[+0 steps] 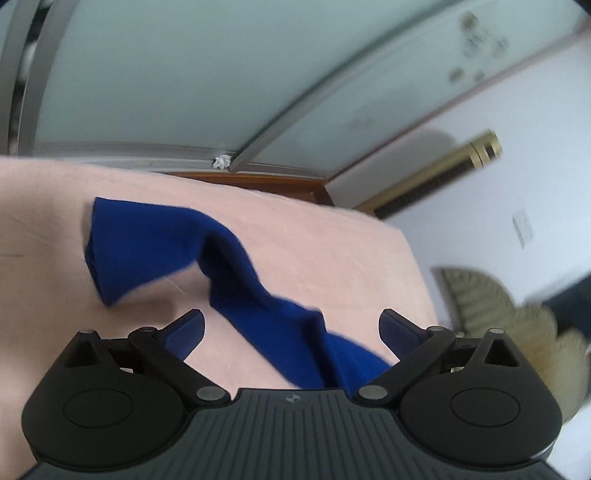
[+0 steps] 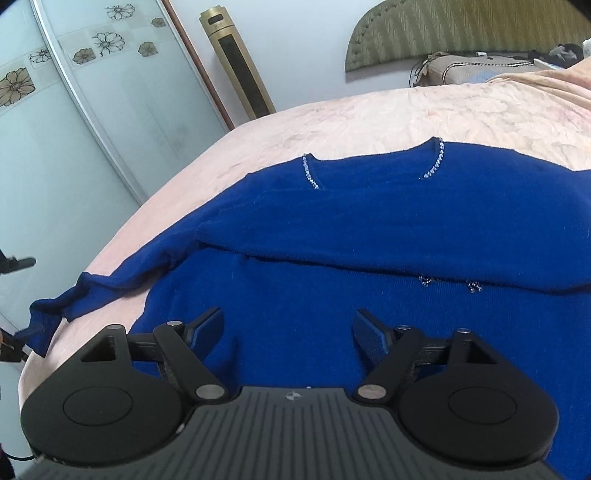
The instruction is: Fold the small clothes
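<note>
A royal-blue knit sweater (image 2: 369,229) lies on the pink bed sheet (image 2: 369,114), its beaded neckline (image 2: 436,162) towards the far side and one layer folded across the body. My right gripper (image 2: 289,314) hovers open over the sweater's near part, with nothing between its pads. One sleeve (image 2: 110,284) trails left to the bed's edge, where its cuff (image 2: 40,321) droops. In the left wrist view the blue sleeve (image 1: 229,251) runs rumpled across the sheet (image 1: 332,236) and passes between the wide-open fingers of my left gripper (image 1: 291,317). The pads do not touch it.
The bed's edge curves close on the left of the right wrist view. Beyond it stand frosted sliding doors (image 2: 74,129) with flower prints and a tall gold tower fan (image 2: 236,59). A green headboard (image 2: 461,33) and pillows (image 2: 480,70) are at the far end.
</note>
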Demonstrator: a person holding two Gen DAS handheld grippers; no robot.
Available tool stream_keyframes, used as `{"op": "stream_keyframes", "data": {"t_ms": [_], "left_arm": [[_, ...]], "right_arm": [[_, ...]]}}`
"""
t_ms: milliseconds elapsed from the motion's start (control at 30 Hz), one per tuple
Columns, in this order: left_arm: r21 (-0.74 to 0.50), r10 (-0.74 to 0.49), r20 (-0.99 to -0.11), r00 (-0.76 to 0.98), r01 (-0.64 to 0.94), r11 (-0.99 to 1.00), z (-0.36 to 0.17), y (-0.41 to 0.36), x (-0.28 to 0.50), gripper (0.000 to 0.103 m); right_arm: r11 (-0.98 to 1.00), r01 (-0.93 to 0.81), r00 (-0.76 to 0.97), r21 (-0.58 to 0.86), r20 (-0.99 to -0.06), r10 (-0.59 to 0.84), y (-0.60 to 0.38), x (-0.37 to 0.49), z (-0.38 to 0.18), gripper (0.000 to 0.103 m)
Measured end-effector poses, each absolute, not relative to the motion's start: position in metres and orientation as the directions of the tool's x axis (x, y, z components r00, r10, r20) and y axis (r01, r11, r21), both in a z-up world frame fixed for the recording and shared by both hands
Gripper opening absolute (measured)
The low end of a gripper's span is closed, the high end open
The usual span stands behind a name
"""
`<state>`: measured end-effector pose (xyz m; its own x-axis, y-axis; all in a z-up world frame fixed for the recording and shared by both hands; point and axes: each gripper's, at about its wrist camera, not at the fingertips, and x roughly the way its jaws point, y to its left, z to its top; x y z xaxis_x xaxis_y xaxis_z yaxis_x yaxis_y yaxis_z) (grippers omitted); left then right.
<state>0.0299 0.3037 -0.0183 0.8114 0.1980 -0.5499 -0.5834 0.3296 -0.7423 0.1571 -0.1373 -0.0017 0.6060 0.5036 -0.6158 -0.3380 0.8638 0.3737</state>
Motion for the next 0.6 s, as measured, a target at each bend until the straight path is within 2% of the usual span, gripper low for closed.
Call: {"op": "stream_keyframes", "data": {"t_ms": [133, 233, 300, 333, 367, 400, 433, 467, 533, 600], "left_arm": [[-0.807, 0.125, -0.556, 0.822, -0.570, 0.158, -0.049, 0.334, 0.037, 0.101], [-0.845, 0.142, -0.531, 0.835, -0.535, -0.014, -0.073, 0.343, 0.033, 0.099], [-0.858, 0.199, -0.512, 0.836, -0.506, -0.084, -0.074, 0.347, 0.023, 0.089], [-0.852, 0.226, -0.522, 0.823, -0.516, -0.090, -0.072, 0.348, 0.020, 0.072], [-0.844, 0.240, -0.533, 0.812, -0.529, -0.086, -0.070, 0.349, 0.023, 0.049], [-0.836, 0.239, -0.543, 0.805, -0.545, -0.066, -0.068, 0.351, 0.025, 0.037], [-0.833, 0.227, -0.547, 0.806, -0.552, -0.048, -0.067, 0.352, 0.028, 0.015], [-0.829, 0.209, -0.551, 0.808, -0.558, -0.033, -0.066, 0.353, 0.032, 0.007], [-0.815, 0.223, -0.564, 0.795, -0.579, 0.004, -0.059, 0.351, 0.037, 0.004], [-0.787, 0.289, -0.558, 0.778, -0.607, 0.112, -0.040, 0.343, 0.045, 0.004]], "right_arm": [[0.861, -0.337, 0.601, 0.382, -0.616, 0.509, -0.136, 0.155, -0.005, 0.080], [0.862, -0.333, 0.598, 0.382, -0.620, 0.507, -0.137, 0.154, -0.006, 0.080], [0.864, -0.331, 0.598, 0.379, -0.624, 0.503, -0.137, 0.154, -0.007, 0.080], [0.864, -0.330, 0.598, 0.380, -0.625, 0.503, -0.138, 0.154, -0.007, 0.080], [0.864, -0.330, 0.597, 0.381, -0.624, 0.503, -0.138, 0.154, -0.007, 0.080], [0.863, -0.329, 0.598, 0.382, -0.624, 0.504, -0.139, 0.154, -0.008, 0.080], [0.863, -0.328, 0.598, 0.384, -0.623, 0.505, -0.140, 0.154, -0.008, 0.080], [0.862, -0.326, 0.597, 0.387, -0.623, 0.505, -0.140, 0.154, -0.008, 0.080], [0.862, -0.326, 0.596, 0.389, -0.622, 0.507, -0.141, 0.153, -0.009, 0.081], [0.861, -0.324, 0.597, 0.391, -0.622, 0.507, -0.142, 0.152, -0.009, 0.081]]}}
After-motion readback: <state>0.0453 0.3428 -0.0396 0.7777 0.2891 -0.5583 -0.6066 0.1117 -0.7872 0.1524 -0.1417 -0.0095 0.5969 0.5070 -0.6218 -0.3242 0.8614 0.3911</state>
